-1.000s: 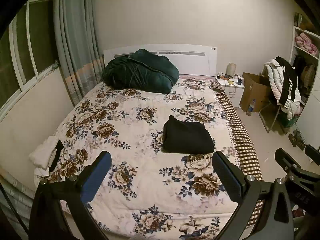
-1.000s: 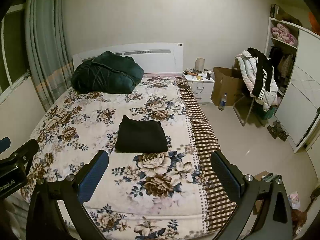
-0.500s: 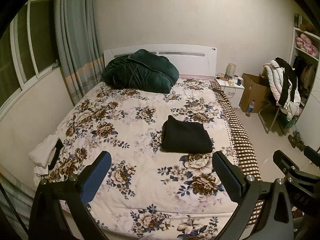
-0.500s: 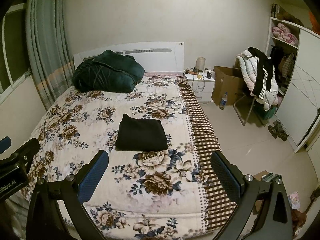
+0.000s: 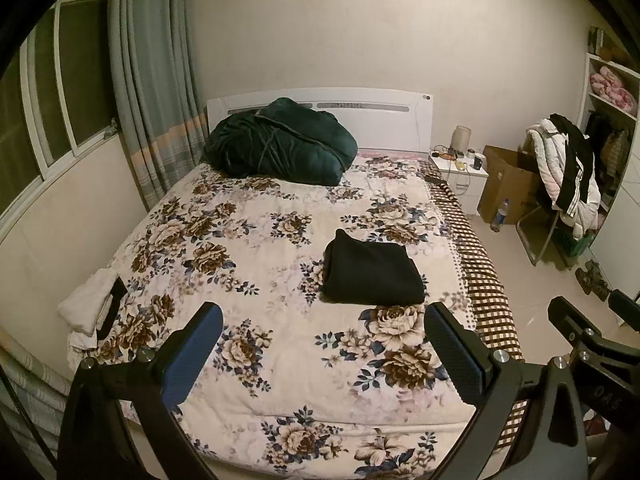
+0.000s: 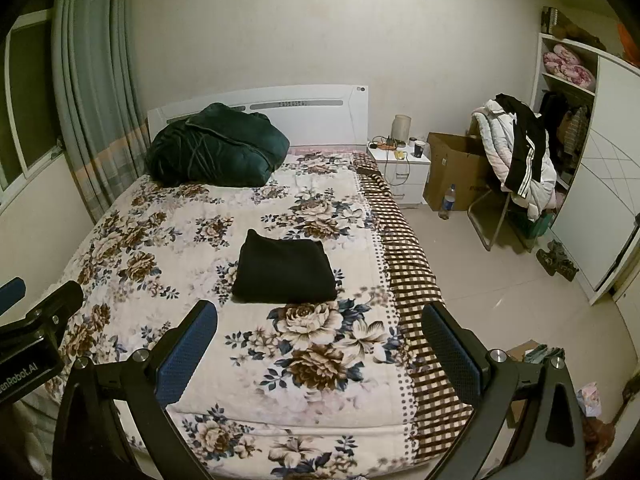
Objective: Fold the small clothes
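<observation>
Not much has changed in the last second: both views drift back a touch, so a bit more of the bed's foot edge shows, and the black garment (image 5: pixel 372 274) hasn't budged.

It's already a tidy folded rectangle, lying flat on the floral quilt (image 5: pixel 280 360) toward the side of the bed (image 6: pixel 408 272) with the checked blanket, roughly mid-length. Its long axis runs across the bed, side to side in both views, with a small bump at the far-left corner.

The left gripper (image 5: pixel 323 344) has its jaws spread wide with nothing between them, and the right gripper (image 6: pixel 319 342) is the same, released and empty. Both are held out in the air beyond the foot of the bed, pointing forward and a little down, side by side, with each one poking into the edge of the other's view.

The garment sits ahead of both pairs of jaws and well apart from them. In the left view it's ahead and a bit right of centre; in the right view it's ahead and a bit left. So it's basically between the two, and neither looks clearly nearer.

Best guess is this piece is done. There's a pale cloth bundle (image 5: pixel 90 306) at the left edge of the bed that could be next, and the left side would be closer to that.
</observation>
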The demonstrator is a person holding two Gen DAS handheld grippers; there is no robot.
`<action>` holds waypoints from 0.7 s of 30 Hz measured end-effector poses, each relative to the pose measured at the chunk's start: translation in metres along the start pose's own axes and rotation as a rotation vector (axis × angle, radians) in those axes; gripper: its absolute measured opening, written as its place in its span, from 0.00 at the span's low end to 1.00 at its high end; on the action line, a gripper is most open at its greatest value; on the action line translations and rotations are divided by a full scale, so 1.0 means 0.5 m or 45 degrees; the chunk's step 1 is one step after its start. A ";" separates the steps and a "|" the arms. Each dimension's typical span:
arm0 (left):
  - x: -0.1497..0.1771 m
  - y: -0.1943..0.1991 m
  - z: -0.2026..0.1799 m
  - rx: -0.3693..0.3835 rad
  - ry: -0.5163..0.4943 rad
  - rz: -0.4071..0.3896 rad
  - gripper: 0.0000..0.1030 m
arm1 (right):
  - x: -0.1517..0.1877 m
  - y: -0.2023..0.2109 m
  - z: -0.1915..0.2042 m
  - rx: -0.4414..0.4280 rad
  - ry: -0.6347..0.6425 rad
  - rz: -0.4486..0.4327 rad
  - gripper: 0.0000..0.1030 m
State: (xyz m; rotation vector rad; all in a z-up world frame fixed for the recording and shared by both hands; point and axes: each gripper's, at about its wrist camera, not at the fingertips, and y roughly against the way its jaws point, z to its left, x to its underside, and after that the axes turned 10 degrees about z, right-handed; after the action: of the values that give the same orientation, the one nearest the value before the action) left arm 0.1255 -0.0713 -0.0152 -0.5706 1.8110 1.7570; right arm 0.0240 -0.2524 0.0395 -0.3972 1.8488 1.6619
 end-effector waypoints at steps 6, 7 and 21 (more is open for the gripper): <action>0.008 0.004 -0.004 -0.003 0.001 -0.002 1.00 | 0.000 0.000 -0.001 -0.001 -0.002 -0.002 1.00; 0.011 0.006 -0.006 -0.005 0.000 -0.004 1.00 | 0.000 0.000 -0.001 0.000 -0.003 -0.002 1.00; 0.006 0.004 -0.004 -0.004 0.000 -0.003 1.00 | 0.003 -0.001 -0.002 -0.002 -0.003 -0.004 1.00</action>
State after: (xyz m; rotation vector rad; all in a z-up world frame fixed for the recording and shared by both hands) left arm 0.1218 -0.0730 -0.0158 -0.5737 1.8075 1.7584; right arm 0.0228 -0.2534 0.0384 -0.3981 1.8442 1.6617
